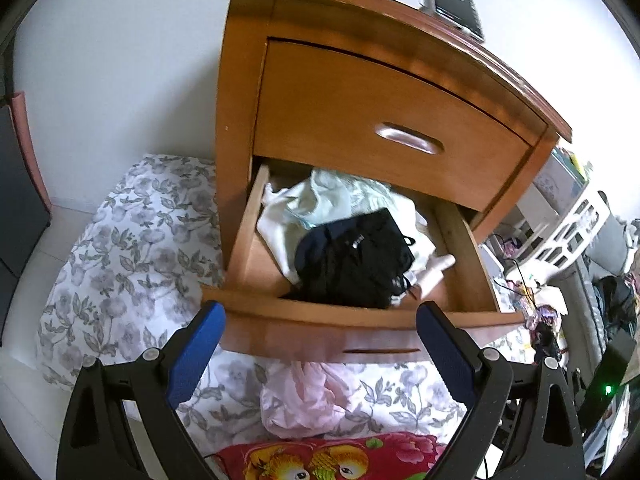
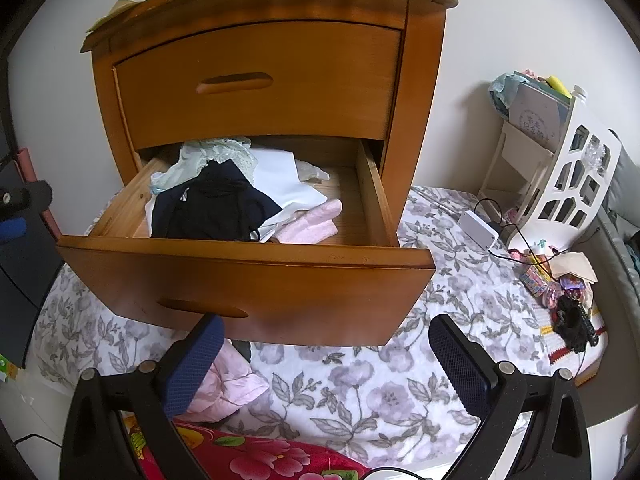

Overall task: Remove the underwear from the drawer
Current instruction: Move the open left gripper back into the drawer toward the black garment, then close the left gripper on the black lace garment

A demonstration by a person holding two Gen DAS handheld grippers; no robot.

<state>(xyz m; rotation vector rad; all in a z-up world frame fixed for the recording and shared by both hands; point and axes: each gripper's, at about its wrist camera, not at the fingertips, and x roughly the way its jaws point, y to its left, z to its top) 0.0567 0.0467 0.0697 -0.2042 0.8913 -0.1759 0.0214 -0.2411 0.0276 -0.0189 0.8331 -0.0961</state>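
1. Straight ahead of the left gripper point(image 1: 320, 316), just past its fingertips, sits the open drawer point(image 1: 352, 312) with the underwear piled inside. The black piece point(image 1: 356, 260) lies on top, nearest the front, over pale green point(image 1: 332, 196) and white point(image 1: 276, 224) ones.

2. The left gripper is spread wide with nothing between its blue pads point(image 1: 196, 356). It hangs above the drawer front, touching nothing.

3. The right gripper point(image 2: 324, 344) is lower and further back, below the drawer front point(image 2: 248, 280), over the floral bedding point(image 2: 360, 392). It's also wide open and empty.

4. A pink garment point(image 2: 224, 384) lies on the bedding beside the right gripper's left finger, outside the drawer. There's another pink piece point(image 2: 312, 224) in the drawer, right of the black one.

5. Handling guess: the stuff is all light, floppy fabric. It won't break or slip much, but it'll bunch, and layers may drag neighbours along.

6. Best place to take hold is probably the raised crumpled hump in the middle of the black piece. Pinching a fold there should lift just that one, while a flat edge would likely slide out of the pads.

7. The black piece has thin straps near its right edge point(image 1: 408, 240), which could snag on the other clothes.
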